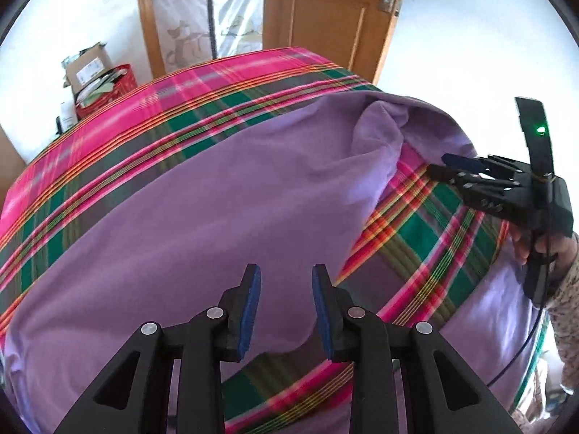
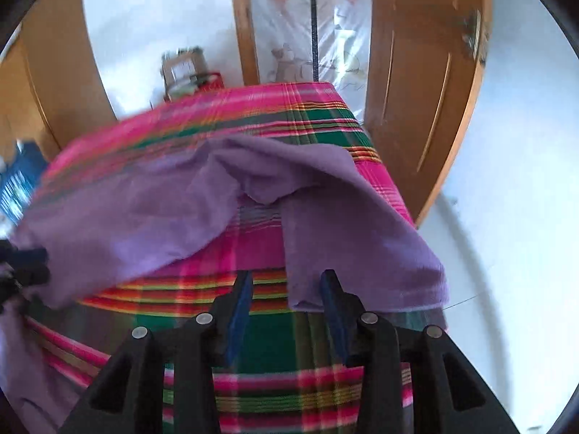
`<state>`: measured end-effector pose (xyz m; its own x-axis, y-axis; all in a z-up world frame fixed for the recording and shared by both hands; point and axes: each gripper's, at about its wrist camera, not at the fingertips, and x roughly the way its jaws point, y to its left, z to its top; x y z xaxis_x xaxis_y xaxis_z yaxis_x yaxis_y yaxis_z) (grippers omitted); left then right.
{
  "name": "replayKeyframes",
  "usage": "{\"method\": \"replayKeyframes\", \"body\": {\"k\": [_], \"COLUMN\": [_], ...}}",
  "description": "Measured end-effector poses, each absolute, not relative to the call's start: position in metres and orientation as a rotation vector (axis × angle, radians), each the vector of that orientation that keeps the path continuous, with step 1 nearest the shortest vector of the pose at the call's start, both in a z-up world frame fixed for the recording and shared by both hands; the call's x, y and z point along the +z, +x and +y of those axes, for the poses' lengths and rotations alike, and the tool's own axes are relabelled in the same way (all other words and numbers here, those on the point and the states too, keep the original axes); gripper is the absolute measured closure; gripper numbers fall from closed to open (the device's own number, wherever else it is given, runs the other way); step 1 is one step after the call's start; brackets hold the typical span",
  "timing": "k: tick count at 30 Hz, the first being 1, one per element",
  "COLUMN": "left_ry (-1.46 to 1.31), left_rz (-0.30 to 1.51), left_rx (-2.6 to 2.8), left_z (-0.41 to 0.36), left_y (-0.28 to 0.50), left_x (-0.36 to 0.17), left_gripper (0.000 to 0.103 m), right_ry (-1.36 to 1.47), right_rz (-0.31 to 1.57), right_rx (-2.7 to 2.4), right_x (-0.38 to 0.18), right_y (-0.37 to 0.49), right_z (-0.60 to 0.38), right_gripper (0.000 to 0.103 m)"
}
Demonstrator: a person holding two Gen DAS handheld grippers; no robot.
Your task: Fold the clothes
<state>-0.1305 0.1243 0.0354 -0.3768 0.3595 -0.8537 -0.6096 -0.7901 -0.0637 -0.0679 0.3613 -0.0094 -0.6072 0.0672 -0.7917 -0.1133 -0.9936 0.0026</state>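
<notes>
A purple garment [image 1: 217, 217] lies spread over a surface covered in pink, green and red plaid cloth [image 1: 108, 137]. Its far right part is bunched into a raised fold [image 1: 380, 133]. My left gripper [image 1: 286, 275] hovers open over the garment's near part, with nothing between its fingers. A hand [image 1: 542, 249] holds my right gripper [image 1: 447, 166] at the right, near that fold. In the right wrist view the right gripper [image 2: 287, 282] is open above the plaid, and a purple edge [image 2: 307, 289] lies just ahead of its right finger. The garment [image 2: 126, 217] drapes left and right there.
A wooden door [image 1: 325, 18] and a printed fabric wardrobe [image 1: 210, 11] stand behind the covered surface. A cardboard box on a red crate [image 1: 97, 79] sits at the far left. White floor [image 2: 506, 181] runs along the right side. Something blue [image 2: 18, 181] shows at the left edge.
</notes>
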Motion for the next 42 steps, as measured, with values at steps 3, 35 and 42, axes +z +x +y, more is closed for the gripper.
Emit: {"method": "replayKeyframes", "body": {"k": [3,35,42], "left_ry": [-1.263,-1.271,-1.269], "left_rz": [0.393,0.433,0.317], "left_rx": [2.171,1.997,1.914], "left_z": [0.135,0.144,0.124], "left_y": [-0.13,-0.125,-0.125], "left_x": [0.03,0.028,0.043], "left_gripper": [0.071,0.098,0.098], "right_ry": [-1.344,-1.035,-1.047], "right_rz": [0.019,0.135,0.166], "right_rx": [2.719,2.504,2.475], "right_x": [-0.011,0.027,0.026], "right_y": [-0.071,-0.047,-0.05], "right_z": [0.359,0.47,0.481], "right_gripper": [0.064,0.097,0.097]}}
